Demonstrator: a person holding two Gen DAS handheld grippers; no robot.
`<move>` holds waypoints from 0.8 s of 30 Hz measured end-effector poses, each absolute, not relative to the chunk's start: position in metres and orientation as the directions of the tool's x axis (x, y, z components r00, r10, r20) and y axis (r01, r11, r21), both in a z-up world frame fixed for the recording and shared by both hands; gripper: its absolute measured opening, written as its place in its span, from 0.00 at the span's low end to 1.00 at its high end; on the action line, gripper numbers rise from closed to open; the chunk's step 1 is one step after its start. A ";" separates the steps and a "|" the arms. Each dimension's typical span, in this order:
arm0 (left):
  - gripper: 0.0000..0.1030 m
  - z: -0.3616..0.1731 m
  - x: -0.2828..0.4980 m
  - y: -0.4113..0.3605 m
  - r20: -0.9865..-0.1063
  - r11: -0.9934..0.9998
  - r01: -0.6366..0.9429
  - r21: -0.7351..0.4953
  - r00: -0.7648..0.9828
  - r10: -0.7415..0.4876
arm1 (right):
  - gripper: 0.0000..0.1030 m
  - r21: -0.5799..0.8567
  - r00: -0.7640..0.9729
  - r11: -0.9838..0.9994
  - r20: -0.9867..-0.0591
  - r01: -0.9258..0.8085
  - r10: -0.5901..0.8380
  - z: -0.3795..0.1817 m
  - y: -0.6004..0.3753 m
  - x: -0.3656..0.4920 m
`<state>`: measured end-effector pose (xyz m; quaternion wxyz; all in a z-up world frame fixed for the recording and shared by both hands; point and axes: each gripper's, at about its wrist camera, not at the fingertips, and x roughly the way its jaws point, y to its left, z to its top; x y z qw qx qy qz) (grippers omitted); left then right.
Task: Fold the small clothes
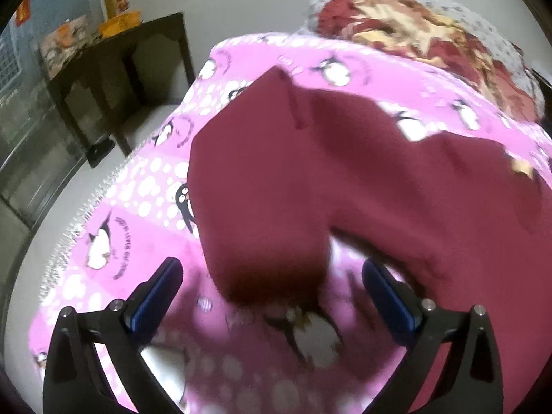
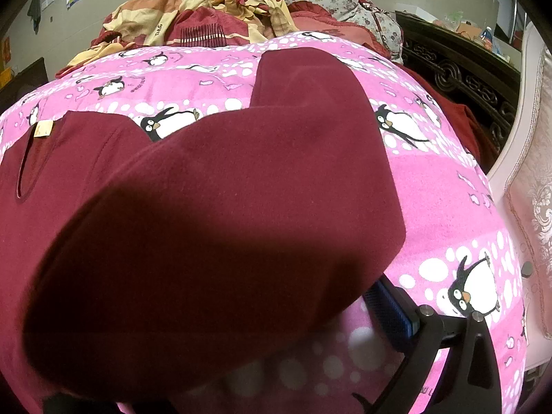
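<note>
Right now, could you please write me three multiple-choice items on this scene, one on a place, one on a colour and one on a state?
1. Where does the maroon garment lie?
A. on the pink penguin blanket
B. on the dark side table
C. on the floor

2. What colour are the left gripper pads?
A. red
B. blue
C. white

3. How do the left gripper's jaws stand?
A. shut on the garment
B. shut on nothing
C. wide open

Answers: 1 A, pink penguin print surrounds the garment; 2 B, both pads look blue; 3 C, the fingers stand far apart, a cloth end between them ungripped.
</note>
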<state>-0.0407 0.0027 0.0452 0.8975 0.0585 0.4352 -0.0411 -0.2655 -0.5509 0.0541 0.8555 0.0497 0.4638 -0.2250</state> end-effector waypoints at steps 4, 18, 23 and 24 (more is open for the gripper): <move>1.00 0.064 -0.066 0.000 -0.780 0.989 0.144 0.032 0.622 -0.066 | 1.00 -0.125 0.467 0.894 -0.816 0.431 -0.339 0.054 -0.551 -0.265; 1.00 0.099 -0.113 -0.029 -0.748 0.974 0.225 0.020 0.649 -0.135 | 1.00 -0.076 0.410 0.931 -0.883 0.357 -0.229 0.126 -0.498 -0.348; 1.00 0.106 -0.117 -0.035 -0.747 0.971 0.240 -0.013 0.643 -0.169 | 1.00 0.083 0.468 0.964 -0.883 0.252 -0.047 0.180 -0.440 -0.379; 1.00 0.107 -0.118 -0.036 -0.744 0.970 0.244 -0.017 0.645 -0.175 | 1.00 0.132 0.478 0.964 -0.878 0.231 0.006 0.189 -0.431 -0.382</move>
